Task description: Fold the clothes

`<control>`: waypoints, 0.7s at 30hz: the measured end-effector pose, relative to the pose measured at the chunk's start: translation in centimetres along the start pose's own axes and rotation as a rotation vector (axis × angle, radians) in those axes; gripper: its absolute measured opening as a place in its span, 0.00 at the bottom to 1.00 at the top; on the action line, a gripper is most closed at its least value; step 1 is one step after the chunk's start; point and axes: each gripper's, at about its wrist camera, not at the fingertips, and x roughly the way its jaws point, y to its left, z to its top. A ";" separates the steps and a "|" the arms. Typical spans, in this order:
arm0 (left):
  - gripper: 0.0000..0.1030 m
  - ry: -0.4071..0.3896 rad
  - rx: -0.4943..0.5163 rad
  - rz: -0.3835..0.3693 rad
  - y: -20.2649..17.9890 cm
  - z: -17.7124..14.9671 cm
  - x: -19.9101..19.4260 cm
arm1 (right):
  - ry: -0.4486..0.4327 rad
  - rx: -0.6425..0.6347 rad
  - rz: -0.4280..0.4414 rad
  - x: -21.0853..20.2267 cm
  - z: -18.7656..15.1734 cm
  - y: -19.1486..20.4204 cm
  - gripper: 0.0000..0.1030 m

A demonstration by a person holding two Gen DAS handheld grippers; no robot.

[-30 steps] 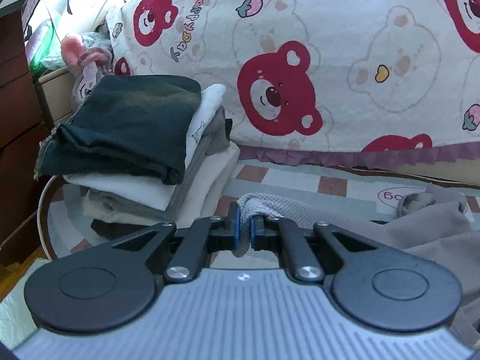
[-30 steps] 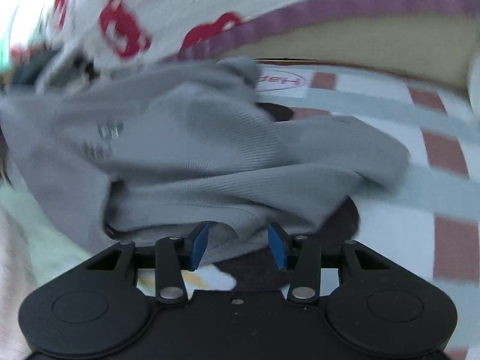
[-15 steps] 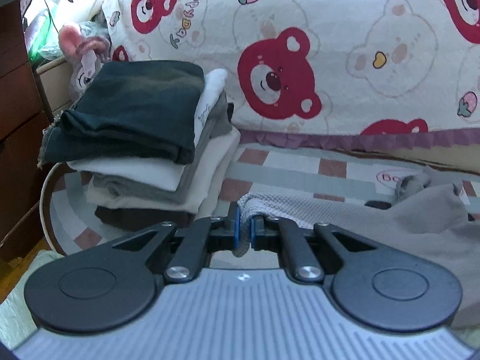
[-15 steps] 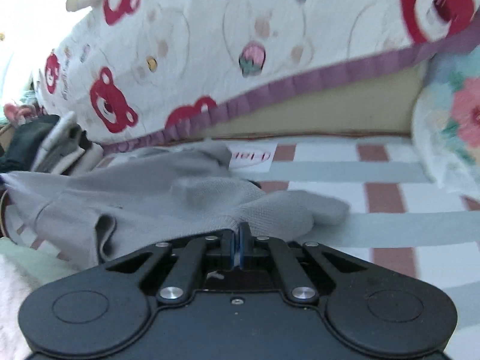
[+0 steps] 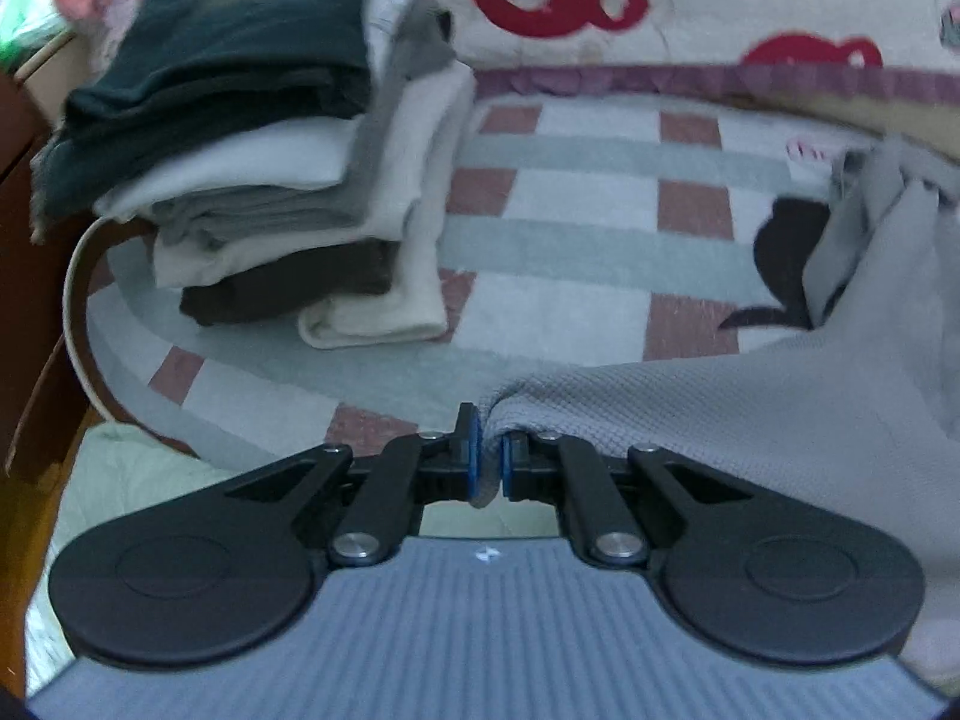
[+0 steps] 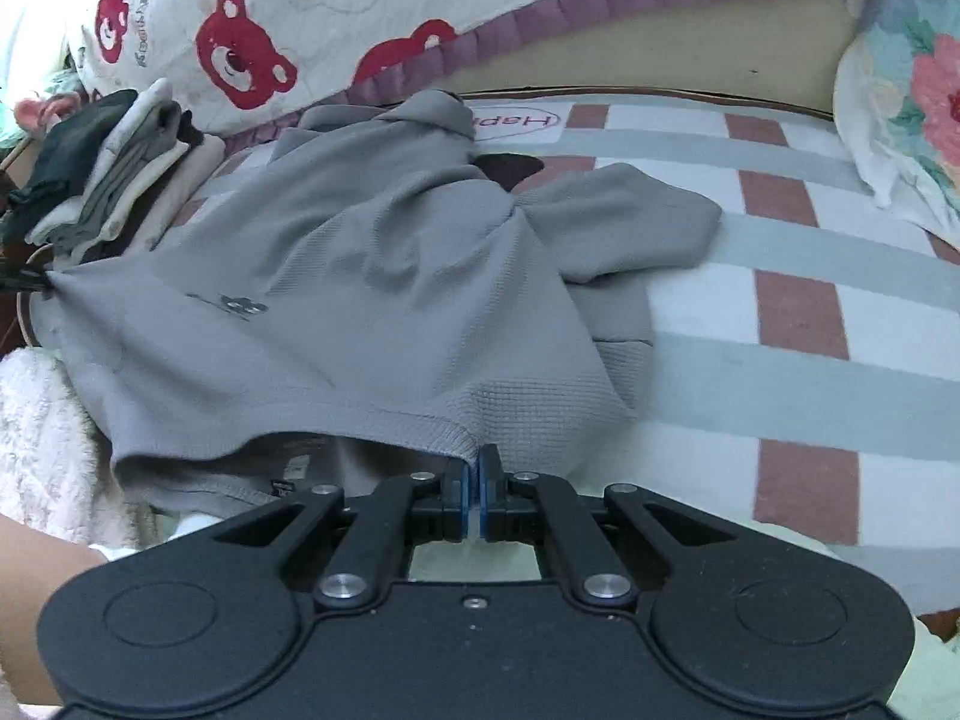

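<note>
Jaws of both grippers pinch gray shirt (image 6: 372,276) hem.

Checked bedsheet (image 6: 780,312), bear-print quilt (image 6: 252,18), floral pillow (image 6: 906,114)

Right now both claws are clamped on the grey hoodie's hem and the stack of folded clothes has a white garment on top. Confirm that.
Not quite. The stack of folded clothes has a dark green garment on top, as the left wrist view shows. Left claw and right claw are clamped on the grey hoodie hem.

Two close wrist views, shared grey garment (image 5: 750,420)
</note>
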 end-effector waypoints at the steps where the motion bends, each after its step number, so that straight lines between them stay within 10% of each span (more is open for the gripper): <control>1: 0.12 0.020 0.025 0.004 -0.5 0.3 0.1 | -0.004 -0.002 0.013 -0.2 0.1 0.0 0.03; 12: 0.40 -0.104 0.145 -0.107 -6.8 3.1 -6.4 | 0.054 0.024 0.157 -2.0 -1.8 0.2 0.04; 21: 0.45 -0.050 0.237 -0.425 -17.9 4.9 -5.9 | 0.242 0.056 0.244 0.8 -3.0 -0.6 0.10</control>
